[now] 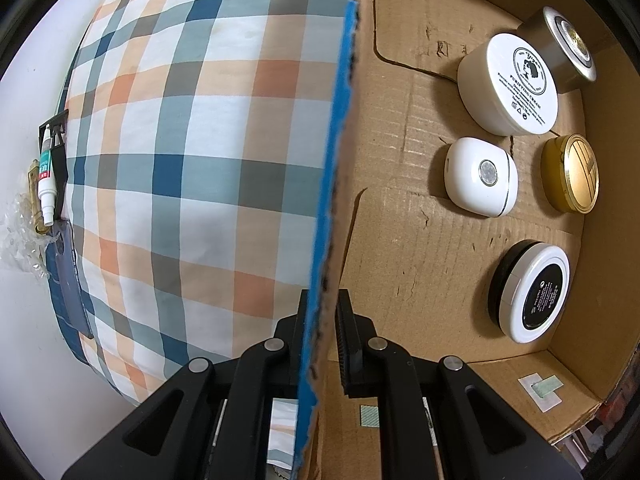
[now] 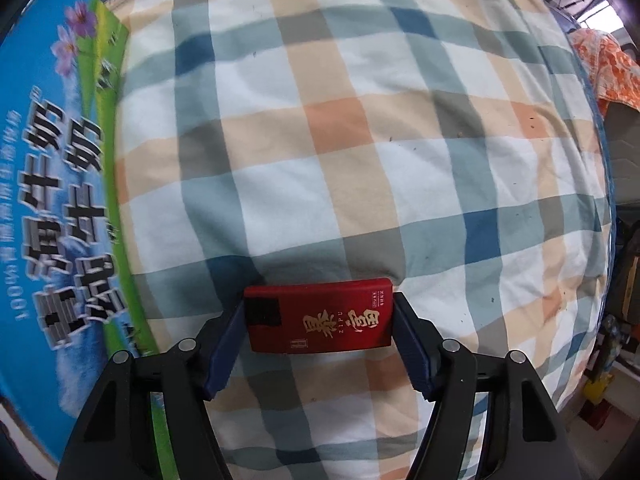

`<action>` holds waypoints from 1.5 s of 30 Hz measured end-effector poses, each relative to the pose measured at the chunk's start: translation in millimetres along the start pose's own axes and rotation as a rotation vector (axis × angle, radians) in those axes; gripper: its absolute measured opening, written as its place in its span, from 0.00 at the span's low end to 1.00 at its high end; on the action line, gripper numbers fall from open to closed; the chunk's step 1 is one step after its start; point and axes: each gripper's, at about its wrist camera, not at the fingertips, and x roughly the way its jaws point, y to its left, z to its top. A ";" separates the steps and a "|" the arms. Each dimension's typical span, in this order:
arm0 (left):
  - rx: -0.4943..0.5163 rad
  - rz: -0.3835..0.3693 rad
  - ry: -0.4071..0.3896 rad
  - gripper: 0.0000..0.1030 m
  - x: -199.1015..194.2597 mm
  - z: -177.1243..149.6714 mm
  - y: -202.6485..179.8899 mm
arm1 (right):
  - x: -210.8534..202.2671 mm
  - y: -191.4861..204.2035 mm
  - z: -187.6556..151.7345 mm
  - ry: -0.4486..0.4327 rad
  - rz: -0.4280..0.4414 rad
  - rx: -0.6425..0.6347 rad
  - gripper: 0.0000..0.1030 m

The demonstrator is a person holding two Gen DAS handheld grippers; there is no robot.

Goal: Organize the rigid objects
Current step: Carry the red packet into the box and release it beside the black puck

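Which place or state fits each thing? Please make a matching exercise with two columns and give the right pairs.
Things:
1. flat red box with gold characters
2. cardboard box wall with blue outer print
3. round gold tin
4. white spray bottle with green label

Places or states:
A. on the cardboard box floor
B. between the right gripper's pads
C. beyond the checked cloth's edge
D. clamped by the left gripper

Pairs: 1-B, 2-D, 3-A, 4-C

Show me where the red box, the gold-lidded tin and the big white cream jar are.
red box (image 2: 320, 318): right wrist view, on its printed top face.
gold-lidded tin (image 1: 576, 172): left wrist view, on the lid.
white cream jar (image 1: 520, 84): left wrist view, on the labelled lid.
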 end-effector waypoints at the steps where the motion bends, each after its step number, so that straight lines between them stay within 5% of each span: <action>1: 0.001 0.001 0.000 0.08 0.0 -0.1 0.0 | -5.8 -0.1 0.0 -0.007 0.009 0.005 0.70; 14: -0.008 -0.006 -0.004 0.08 -1.1 -4.7 5.1 | -121.1 25.5 -17.4 -0.164 0.204 0.024 0.70; 27: -0.019 -0.015 -0.006 0.08 -3.0 -7.3 12.1 | -204.9 108.8 -9.2 -0.274 0.367 -0.164 0.70; 37: -0.023 -0.016 -0.008 0.08 -2.8 -9.2 16.9 | -127.7 175.1 -31.6 -0.035 0.505 -0.241 0.70; 45: -0.017 -0.013 -0.003 0.08 1.3 -10.3 13.8 | -73.6 188.0 -36.1 0.090 0.541 -0.209 0.70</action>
